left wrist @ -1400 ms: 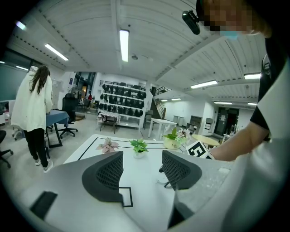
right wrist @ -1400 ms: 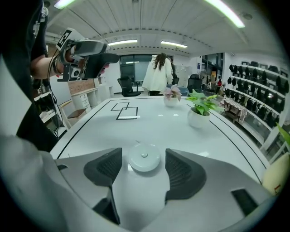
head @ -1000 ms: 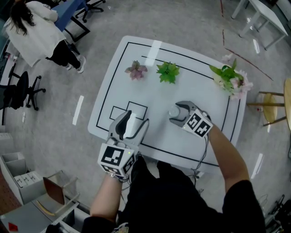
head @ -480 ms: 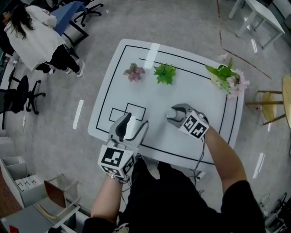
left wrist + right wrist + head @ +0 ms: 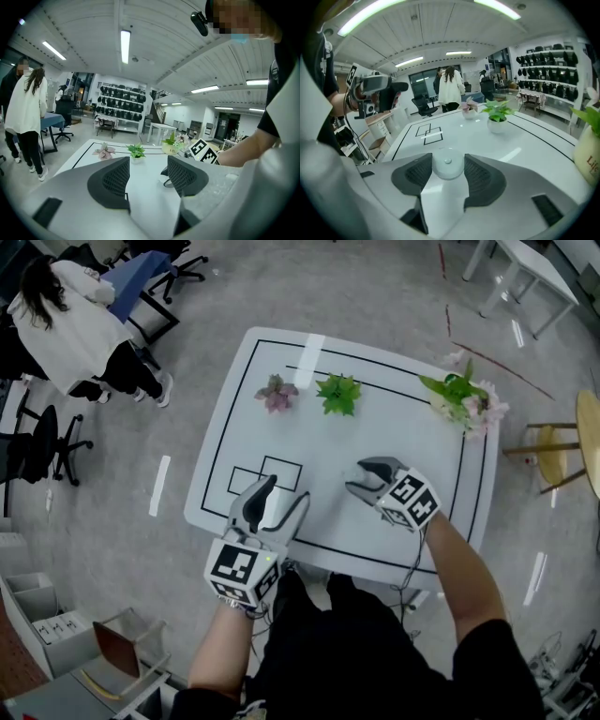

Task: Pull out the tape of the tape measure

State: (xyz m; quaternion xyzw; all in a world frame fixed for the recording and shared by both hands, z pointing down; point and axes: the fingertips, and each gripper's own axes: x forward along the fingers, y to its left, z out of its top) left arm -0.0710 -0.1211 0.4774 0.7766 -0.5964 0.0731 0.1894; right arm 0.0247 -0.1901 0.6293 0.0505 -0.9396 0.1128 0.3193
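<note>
- Right claw [image 5: 448,169] has just been closing; it now pinches the tape measure [image 5: 448,163] near bench [image 5: 412,418] centre, toward 5 o'clock.
- Left claw [image 5: 147,176] is spread and empty, at 7 o'clock.
- Case looks secured; tape not yet drawn.

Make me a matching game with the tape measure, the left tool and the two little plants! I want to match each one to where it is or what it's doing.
Things:
1. tape measure
2. left tool
3. pink plant
4. green plant

Places or states:
A. open, nothing between its jaws
B. just right of the pink one in the head view
C. gripped by the right tool
D. leftmost plant in the head view

Pairs: 1-C; 2-A; 3-D; 4-B.

The right tool's jaws have just been closing on the tape measure.
</note>
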